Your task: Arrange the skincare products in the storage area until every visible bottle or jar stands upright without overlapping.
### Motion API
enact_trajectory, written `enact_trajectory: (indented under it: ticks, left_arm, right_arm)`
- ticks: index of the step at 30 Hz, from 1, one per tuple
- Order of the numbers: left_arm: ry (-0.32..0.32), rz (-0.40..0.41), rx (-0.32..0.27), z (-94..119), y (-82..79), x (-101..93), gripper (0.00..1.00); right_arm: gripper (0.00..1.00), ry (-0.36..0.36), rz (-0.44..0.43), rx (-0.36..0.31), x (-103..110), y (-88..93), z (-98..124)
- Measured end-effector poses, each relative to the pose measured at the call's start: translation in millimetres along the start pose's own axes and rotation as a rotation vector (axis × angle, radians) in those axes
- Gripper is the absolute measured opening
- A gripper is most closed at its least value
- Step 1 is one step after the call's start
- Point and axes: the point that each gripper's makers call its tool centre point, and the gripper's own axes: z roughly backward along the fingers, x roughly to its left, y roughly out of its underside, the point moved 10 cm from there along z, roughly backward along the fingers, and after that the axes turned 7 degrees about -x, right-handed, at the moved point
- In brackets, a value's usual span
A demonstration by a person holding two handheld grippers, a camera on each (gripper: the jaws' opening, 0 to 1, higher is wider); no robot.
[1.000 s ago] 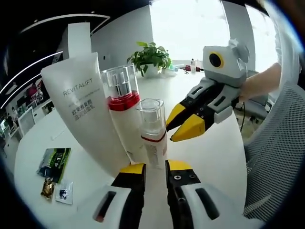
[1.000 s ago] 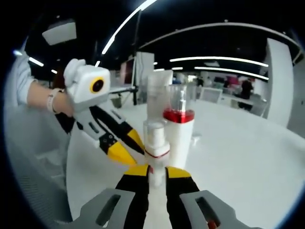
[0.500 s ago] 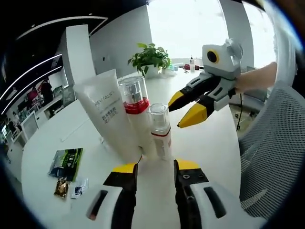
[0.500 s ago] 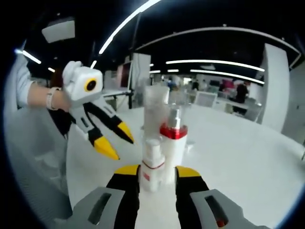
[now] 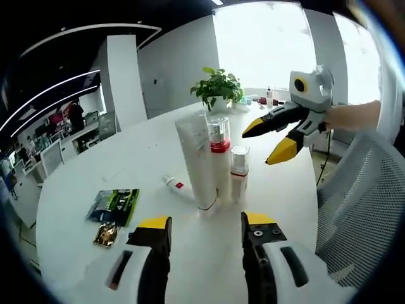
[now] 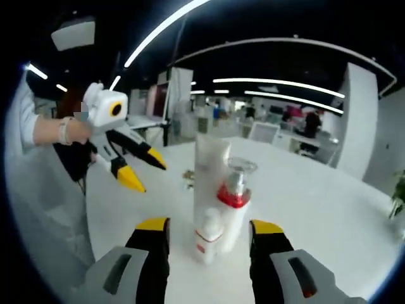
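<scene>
Both my grippers pulled back from cluster since half-second ago. Left gripper jaws spread, empty; right gripper jaws spread, empty.

Tall white squeeze tube, clear-capped white pump bottle with red band and small white bottle with clear cap stand upright mid white round table, close together, contact unclear.

Small white tube with red mark lies flat behind; I judge it unfinished.
</scene>
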Motion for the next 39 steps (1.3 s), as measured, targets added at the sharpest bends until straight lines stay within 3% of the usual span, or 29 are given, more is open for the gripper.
enact_trajectory:
  ticks: [5, 10, 14, 18, 26, 33, 39]
  left_arm:
    - [-0.021, 0.015, -0.027, 18.4, -2.7, 9.5, 0.48]
    - [-0.036, 0.025, -0.036, 33.5, -2.5, 15.9, 0.62]
    - [-0.028, 0.052, -0.033, 45.7, -1.4, 15.8, 0.63]
    - [-0.037, 0.060, -0.030, 57.5, 0.7, 17.2, 0.75]
    - [-0.069, 0.084, -0.042, 79.8, 5.5, 25.4, 0.82]
    - [-0.073, 0.093, -0.055, 93.3, -0.2, 16.8, 0.91]
    - [-0.071, 0.092, -0.061, 92.5, -4.0, 10.9, 0.96]
  right_arm:
    - [0.54, 0.006, 0.009, 0.018, 8.2, -8.1, 4.0]
    - [0.67, -0.003, 0.039, 0.057, 20.8, -15.1, 4.4]
    - [0.75, 0.008, 0.058, 0.068, 29.5, -20.5, 4.8]
    - [0.83, 0.019, 0.059, 0.089, 36.7, -24.9, 6.3]
    - [0.98, 0.061, 0.035, 0.098, 48.6, -26.0, 10.9]
    - [0.99, 0.076, 0.027, 0.103, 52.2, -26.0, 13.2]
    - [0.99, 0.077, 0.021, 0.103, 53.3, -28.8, 15.9]
